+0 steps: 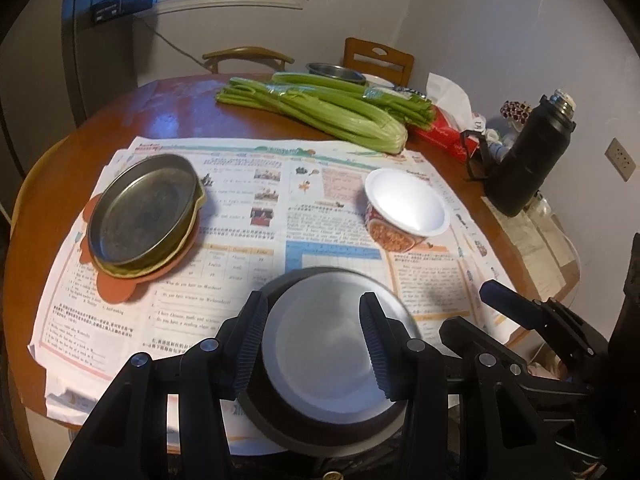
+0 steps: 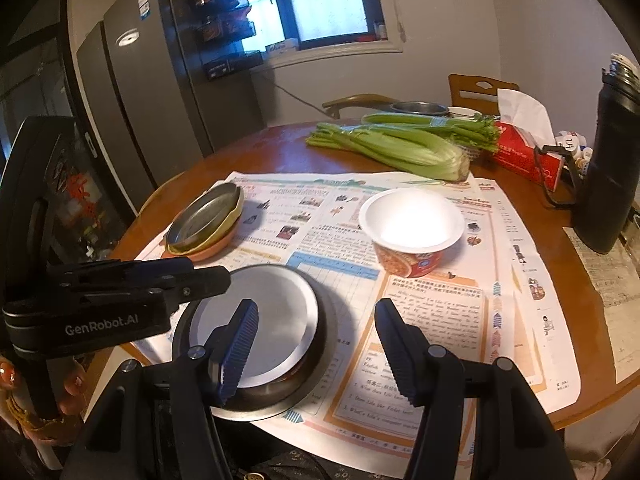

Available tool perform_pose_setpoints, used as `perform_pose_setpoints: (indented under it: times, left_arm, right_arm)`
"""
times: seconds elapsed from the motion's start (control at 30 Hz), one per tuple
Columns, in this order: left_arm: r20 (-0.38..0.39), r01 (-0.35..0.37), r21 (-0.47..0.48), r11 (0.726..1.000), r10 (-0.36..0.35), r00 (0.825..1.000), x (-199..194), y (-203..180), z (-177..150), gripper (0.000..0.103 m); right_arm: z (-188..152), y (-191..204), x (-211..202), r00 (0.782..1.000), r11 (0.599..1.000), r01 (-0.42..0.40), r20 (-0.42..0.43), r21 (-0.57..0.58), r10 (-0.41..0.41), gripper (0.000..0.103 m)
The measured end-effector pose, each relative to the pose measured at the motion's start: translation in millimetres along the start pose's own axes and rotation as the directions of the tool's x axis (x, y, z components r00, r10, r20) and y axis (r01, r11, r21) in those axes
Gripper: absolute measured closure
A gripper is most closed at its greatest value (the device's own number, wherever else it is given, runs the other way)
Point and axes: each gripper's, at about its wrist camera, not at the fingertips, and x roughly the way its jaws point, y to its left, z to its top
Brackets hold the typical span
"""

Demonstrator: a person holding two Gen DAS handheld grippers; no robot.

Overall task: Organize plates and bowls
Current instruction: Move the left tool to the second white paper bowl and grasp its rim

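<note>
A white bowl (image 1: 320, 364) (image 2: 272, 320) sits inside a steel bowl (image 1: 280, 432) (image 2: 320, 364) on the newspaper near the table's front edge. My left gripper (image 1: 312, 296) (image 2: 208, 272) hovers over it with its fingers apart and nothing pressed between them. To its right, my right gripper (image 2: 316, 304) (image 1: 466, 306) is open and empty: one finger hangs over the white bowl, the other over the newspaper. A red noodle cup (image 1: 406, 200) (image 2: 412, 220) with a white inside stands further back. At the left, a metal plate (image 1: 144, 212) (image 2: 204, 216) lies stacked on a yellow plate and an orange one.
Newspaper (image 1: 248, 200) covers the round wooden table (image 1: 180, 108). At the back lie celery (image 1: 320, 108), a red tissue box (image 1: 444, 132) and another steel bowl (image 1: 336, 72). A black flask (image 1: 528, 160) stands at the right edge. Chairs and a fridge (image 2: 152, 92) are behind.
</note>
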Motion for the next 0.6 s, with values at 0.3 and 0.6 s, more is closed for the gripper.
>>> perform_pose_setpoints:
  times: [0.3, 0.6]
  left_arm:
    - [0.019, 0.039, 0.034, 0.999, -0.040, 0.999, 9.2, -11.1, 27.5, 0.053]
    - [0.022, 0.109, 0.084, 0.991, -0.111, 0.994, 36.5, -25.9, 54.8, 0.053]
  right_arm:
    - [14.5, -31.2, -2.4, 0.999, 0.997, 0.034, 0.024, 0.073, -0.036, 0.042]
    - [31.9, -66.6, 7.8, 0.992, 0.983, 0.123, 0.006, 0.134, -0.125, 0.042]
